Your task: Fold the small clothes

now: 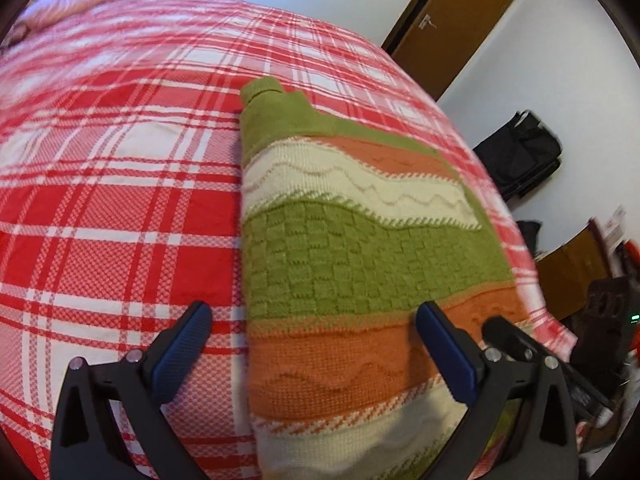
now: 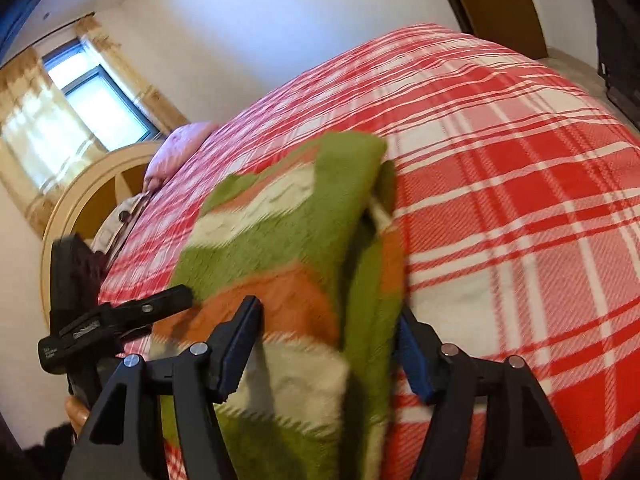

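A small knitted sweater [image 1: 344, 248] in green, orange and cream bands lies folded lengthwise on the red plaid bedspread [image 1: 112, 208]. Its green collar points away from me. My left gripper [image 1: 314, 318] is open and empty, its fingers straddling the sweater's near left edge just above the cloth. In the right wrist view the same sweater [image 2: 288, 248] lies between the open fingers of my right gripper [image 2: 328, 320], with its folded green edge running along the right finger. The left gripper's black body [image 2: 120, 316] shows at the left of that view.
The bedspread [image 2: 520, 208] covers a large bed. A pink pillow [image 1: 68, 2] lies at the head, by a cream headboard [image 2: 84, 196]. A brown door [image 1: 452, 28] and black bags [image 1: 520, 152] stand past the bed's right side.
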Demonstrator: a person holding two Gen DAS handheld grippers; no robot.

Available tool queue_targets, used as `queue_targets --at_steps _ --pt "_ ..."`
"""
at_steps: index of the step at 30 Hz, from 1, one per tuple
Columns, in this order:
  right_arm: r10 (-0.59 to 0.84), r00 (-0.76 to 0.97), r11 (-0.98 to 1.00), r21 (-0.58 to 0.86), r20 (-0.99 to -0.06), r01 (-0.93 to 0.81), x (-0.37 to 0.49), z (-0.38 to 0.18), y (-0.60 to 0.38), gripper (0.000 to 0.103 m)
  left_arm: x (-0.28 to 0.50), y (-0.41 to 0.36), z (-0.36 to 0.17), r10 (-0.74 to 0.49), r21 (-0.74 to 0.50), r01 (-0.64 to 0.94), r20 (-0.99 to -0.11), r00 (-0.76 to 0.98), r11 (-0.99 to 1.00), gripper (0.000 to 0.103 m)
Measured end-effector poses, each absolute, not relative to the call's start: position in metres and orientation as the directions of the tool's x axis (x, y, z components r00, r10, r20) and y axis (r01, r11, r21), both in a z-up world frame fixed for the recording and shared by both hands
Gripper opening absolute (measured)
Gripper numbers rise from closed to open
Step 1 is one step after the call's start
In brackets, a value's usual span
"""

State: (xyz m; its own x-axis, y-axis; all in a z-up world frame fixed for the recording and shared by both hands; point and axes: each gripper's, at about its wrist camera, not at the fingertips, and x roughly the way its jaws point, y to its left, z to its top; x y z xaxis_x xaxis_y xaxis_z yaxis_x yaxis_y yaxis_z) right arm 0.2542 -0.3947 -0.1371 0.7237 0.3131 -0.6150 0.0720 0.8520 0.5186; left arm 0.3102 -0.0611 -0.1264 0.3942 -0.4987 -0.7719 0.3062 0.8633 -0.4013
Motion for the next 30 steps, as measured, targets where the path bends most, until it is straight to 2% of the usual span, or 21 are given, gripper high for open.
queue_targets --at_steps 3,8,11,13,16,19,21,24,25,26,27,29,30 --pt "0.338 0.711 0.848 0.527 -0.617 0.054 0.265 -0.14 -0.392 0.066 0.319 -0.055 -0.128 -0.545 -0.467 0.283 -0.746 0.382 0.838 0.103" --pt "0.389 0.685 0.839 0.545 -0.616 0.013 0.275 -0.142 -0.383 0.066 0.32 -0.076 -0.128 -0.494 -0.387 0.322 -0.777 0.39 0.864 0.103" --pt "0.34 0.671 0.895 0.445 -0.659 -0.016 0.273 -0.139 -0.366 0.058 0.314 -0.08 -0.129 -0.494 -0.372 0.348 -0.772 0.399 0.861 0.102" --pt "0.351 0.667 0.889 0.458 -0.657 -0.017 0.272 -0.139 -0.367 0.055 0.314 -0.079 -0.129 -0.498 -0.371 0.353 -0.768 0.403 0.859 0.093" --pt "0.387 0.675 0.858 0.513 -0.629 -0.013 0.272 -0.145 -0.377 0.054 0.318 -0.079 -0.129 -0.517 -0.401 0.341 -0.759 0.396 0.85 0.084" --pt "0.399 0.687 0.836 0.549 -0.608 0.001 0.273 -0.149 -0.381 0.055 0.32 -0.079 -0.129 -0.517 -0.402 0.341 -0.761 0.392 0.85 0.085" --pt "0.392 0.686 0.841 0.542 -0.613 0.003 0.273 -0.149 -0.379 0.055 0.32 -0.083 -0.131 -0.512 -0.396 0.342 -0.766 0.389 0.852 0.092" --pt "0.366 0.688 0.847 0.531 -0.626 0.032 0.27 -0.145 -0.372 0.049 0.317 -0.094 -0.13 -0.474 -0.343 0.354 -0.78 0.409 0.87 0.094" --pt "0.368 0.689 0.843 0.537 -0.625 0.037 0.268 -0.144 -0.372 0.042 0.315 -0.095 -0.129 -0.465 -0.33 0.356 -0.781 0.417 0.874 0.089" --pt "0.376 0.688 0.834 0.55 -0.62 0.04 0.266 -0.144 -0.371 0.04 0.314 -0.095 -0.128 -0.464 -0.327 0.358 -0.779 0.423 0.875 0.086" --pt "0.378 0.691 0.827 0.56 -0.617 0.048 0.264 -0.142 -0.369 0.037 0.313 -0.094 -0.127 -0.467 -0.331 0.357 -0.776 0.424 0.874 0.078" --pt "0.371 0.696 0.826 0.56 -0.615 0.054 0.26 -0.139 -0.367 0.035 0.314 -0.088 -0.124 -0.478 -0.349 0.348 -0.773 0.418 0.87 0.066" --pt "0.37 0.699 0.822 0.566 -0.612 0.061 0.257 -0.137 -0.365 0.034 0.314 -0.084 -0.122 -0.483 -0.359 0.342 -0.771 0.415 0.868 0.057"
